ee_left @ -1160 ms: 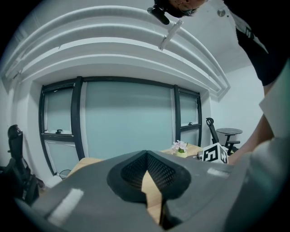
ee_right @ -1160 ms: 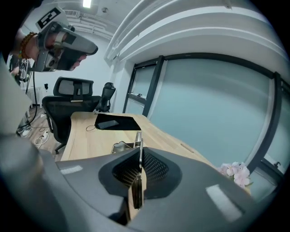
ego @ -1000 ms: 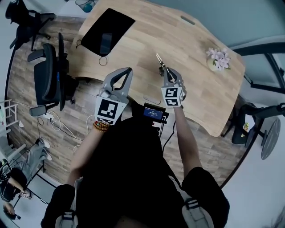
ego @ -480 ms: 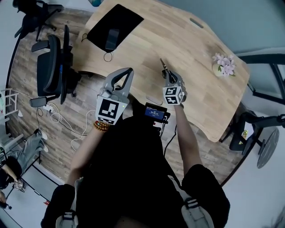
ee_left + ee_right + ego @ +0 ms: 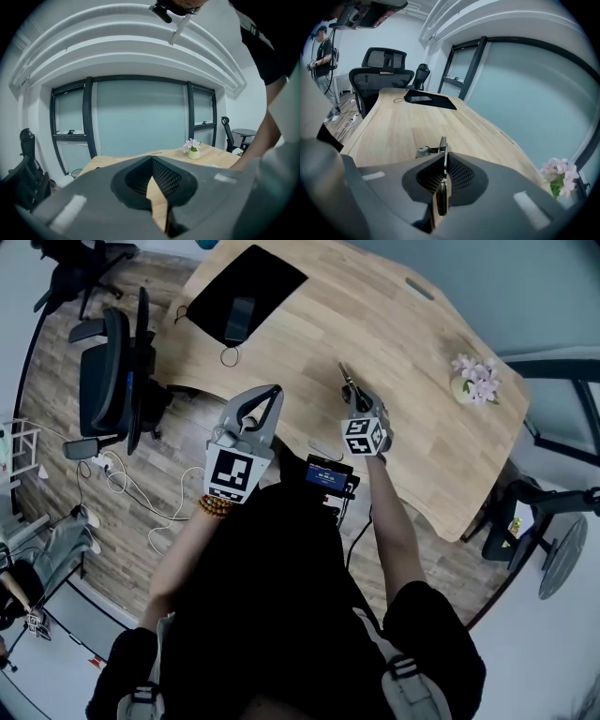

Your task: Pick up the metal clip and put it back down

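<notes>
Now the right gripper's (image 5: 442, 165) jaws are clamped on the clip (image 5: 442, 146). Its thin metal stands edge-on between them and pokes out past the tips. The person's right arm reaches forward, holding it over the table (image 5: 394, 334); whether the clip touches the wood, I cannot tell. The left gripper (image 5: 151, 160) has its tips together with nothing between them, and is held level at the table's near edge.

Black top (image 5: 272, 606), beaded bracelet (image 5: 214, 507)
</notes>
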The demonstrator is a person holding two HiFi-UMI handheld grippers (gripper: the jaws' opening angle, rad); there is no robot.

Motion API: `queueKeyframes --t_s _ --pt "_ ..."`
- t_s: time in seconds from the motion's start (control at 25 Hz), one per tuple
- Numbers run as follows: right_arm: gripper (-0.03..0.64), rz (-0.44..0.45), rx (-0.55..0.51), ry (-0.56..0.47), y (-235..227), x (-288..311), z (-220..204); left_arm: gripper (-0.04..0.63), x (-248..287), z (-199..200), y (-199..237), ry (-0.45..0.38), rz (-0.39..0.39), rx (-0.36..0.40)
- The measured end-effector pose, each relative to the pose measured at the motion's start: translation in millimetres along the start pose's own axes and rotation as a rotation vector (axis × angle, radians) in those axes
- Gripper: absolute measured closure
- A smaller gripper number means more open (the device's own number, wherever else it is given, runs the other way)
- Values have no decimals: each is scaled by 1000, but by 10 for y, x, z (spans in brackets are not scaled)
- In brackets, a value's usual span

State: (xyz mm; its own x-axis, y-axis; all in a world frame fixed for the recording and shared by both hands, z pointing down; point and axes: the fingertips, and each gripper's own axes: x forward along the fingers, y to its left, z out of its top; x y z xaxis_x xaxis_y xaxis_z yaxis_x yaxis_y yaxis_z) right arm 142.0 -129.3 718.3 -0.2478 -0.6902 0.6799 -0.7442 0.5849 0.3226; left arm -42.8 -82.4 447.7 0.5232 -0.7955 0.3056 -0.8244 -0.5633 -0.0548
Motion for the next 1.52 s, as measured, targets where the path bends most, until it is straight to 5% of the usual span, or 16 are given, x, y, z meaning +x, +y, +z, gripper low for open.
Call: queueKeyframes --t_s 0.56,1.04,1.36,1.52 --pt "582 39 -20 29 129 131 -96 595 42 -63 -66 9 -8 -10" --pt "455 208 -28 93 529 126 -272 595 23 -64 7 2 1 -12" --pt "468 312 38 -63 492 -186 -31 595 113 -54 -52 -6 -28 -13" --pt "477 296 76 -137 334 -321 145 595 199 -17 -94 -16 -52 -7"
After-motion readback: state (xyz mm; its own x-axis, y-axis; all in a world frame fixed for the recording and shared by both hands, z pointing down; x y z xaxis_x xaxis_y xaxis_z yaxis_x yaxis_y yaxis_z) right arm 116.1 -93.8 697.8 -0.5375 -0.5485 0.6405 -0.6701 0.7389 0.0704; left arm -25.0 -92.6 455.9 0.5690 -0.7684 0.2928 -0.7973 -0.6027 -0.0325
